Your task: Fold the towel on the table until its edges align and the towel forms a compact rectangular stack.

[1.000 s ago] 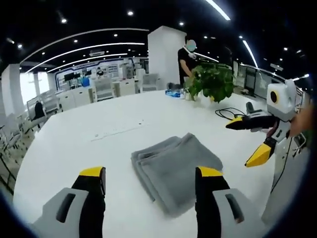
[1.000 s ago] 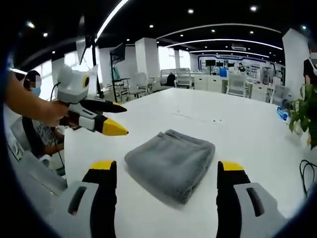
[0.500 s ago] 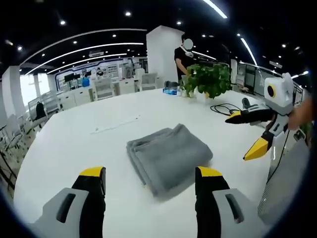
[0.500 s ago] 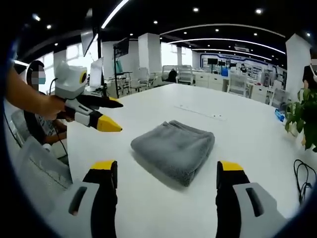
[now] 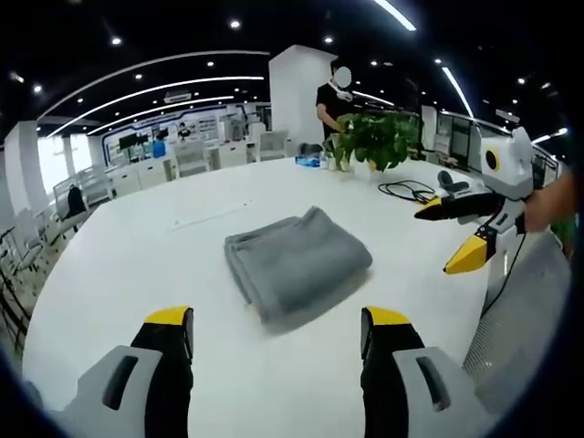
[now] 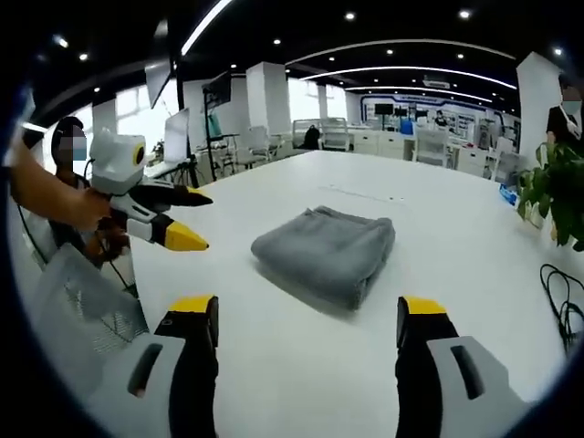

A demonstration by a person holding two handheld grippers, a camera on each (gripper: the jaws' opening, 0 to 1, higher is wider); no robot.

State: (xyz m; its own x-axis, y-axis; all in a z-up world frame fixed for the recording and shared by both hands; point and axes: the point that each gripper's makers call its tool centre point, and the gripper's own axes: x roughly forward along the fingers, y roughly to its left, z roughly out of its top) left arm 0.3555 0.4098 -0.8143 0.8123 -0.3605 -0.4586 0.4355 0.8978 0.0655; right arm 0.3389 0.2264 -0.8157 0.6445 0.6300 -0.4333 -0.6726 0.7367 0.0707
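Note:
A grey towel [image 5: 294,261] lies folded into a thick rectangular stack on the white table [image 5: 137,255]; in the right gripper view the towel [image 6: 327,251] sits mid-table. My left gripper [image 5: 274,330] is open, its yellow-tipped jaws wide apart and short of the towel, nothing between them. My right gripper [image 6: 307,319] is open too, held back from the towel's near edge. The right gripper [image 5: 464,233] enters the left gripper view from the right, jaws apart, off the table's side. The left gripper [image 6: 182,219] shows at the left of the right gripper view, held by a hand.
A potted plant [image 5: 370,139] and black cables [image 5: 406,190] sit at the table's far right end. A person [image 5: 330,100] stands behind the plant. A seated person [image 6: 68,173] is beyond the table edge. Office desks and chairs fill the background.
Both grippers have pulled back from the towel, which looks smaller and farther off now. The towel itself lies unchanged on the table.

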